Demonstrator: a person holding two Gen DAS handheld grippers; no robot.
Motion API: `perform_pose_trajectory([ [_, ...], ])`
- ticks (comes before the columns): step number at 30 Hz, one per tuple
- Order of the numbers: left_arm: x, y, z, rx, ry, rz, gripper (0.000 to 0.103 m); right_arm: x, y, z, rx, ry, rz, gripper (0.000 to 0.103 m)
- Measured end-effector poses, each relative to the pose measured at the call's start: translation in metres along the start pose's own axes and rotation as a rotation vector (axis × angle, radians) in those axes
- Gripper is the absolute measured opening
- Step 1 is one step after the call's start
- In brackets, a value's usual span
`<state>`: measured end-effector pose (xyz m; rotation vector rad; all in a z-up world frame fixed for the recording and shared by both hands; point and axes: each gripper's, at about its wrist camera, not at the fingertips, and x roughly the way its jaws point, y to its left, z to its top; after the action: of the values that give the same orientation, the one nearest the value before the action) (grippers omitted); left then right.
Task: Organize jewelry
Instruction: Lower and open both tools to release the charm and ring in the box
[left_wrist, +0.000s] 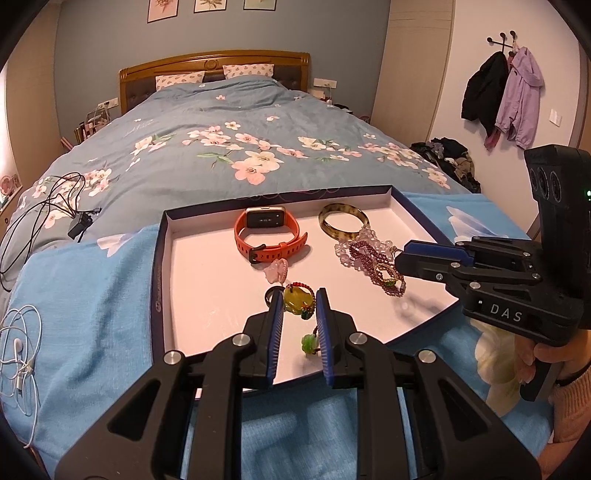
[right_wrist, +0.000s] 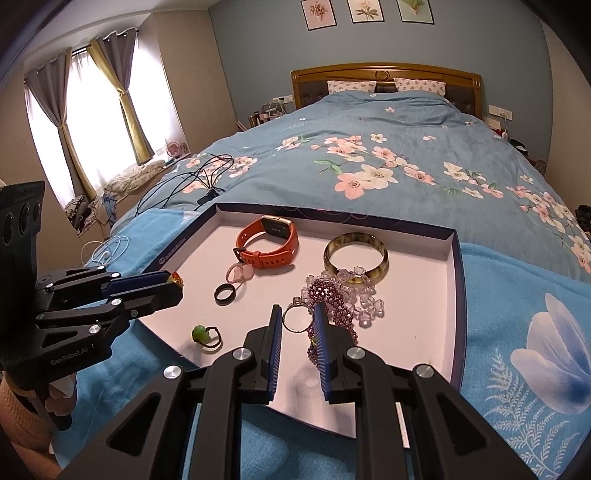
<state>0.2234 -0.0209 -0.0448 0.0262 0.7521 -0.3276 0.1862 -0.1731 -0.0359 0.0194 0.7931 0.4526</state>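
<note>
As things stand: sorting is barely begun; the jewelry lies loose in one tray (right_wrist: 456, 280) on the bed.
Left gripper (left_wrist: 300, 293): clenched on the yellow pendant (left_wrist: 295, 300), low over the tray's near side.
Right gripper (right_wrist: 297, 310): apparently pinching the ring (right_wrist: 295, 329) beside the purple beads (right_wrist: 328, 295).
Untouched: watch (right_wrist: 267, 243), bangle (right_wrist: 354, 254), black ring (right_wrist: 224, 294), green charm (right_wrist: 200, 333).
Left to do: separate the tangled beads and group everything.
</note>
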Motion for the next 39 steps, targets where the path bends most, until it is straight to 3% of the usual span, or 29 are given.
perform_pose_trajectory([
  [32,0.048,0.009,0.001,-0.047,0.093,0.012,0.019,0.029,-0.007,0.002,0.015,0.062,-0.051,0.016],
  [36,0.045,0.009,0.000,-0.055,0.084,0.020,0.027,0.023,-0.008,0.001,0.023,0.046,-0.047,0.016],
  [39,0.036,0.008,0.000,-0.053,0.055,0.032,0.042,0.013,-0.007,-0.002,0.027,0.025,-0.049,0.022],
])
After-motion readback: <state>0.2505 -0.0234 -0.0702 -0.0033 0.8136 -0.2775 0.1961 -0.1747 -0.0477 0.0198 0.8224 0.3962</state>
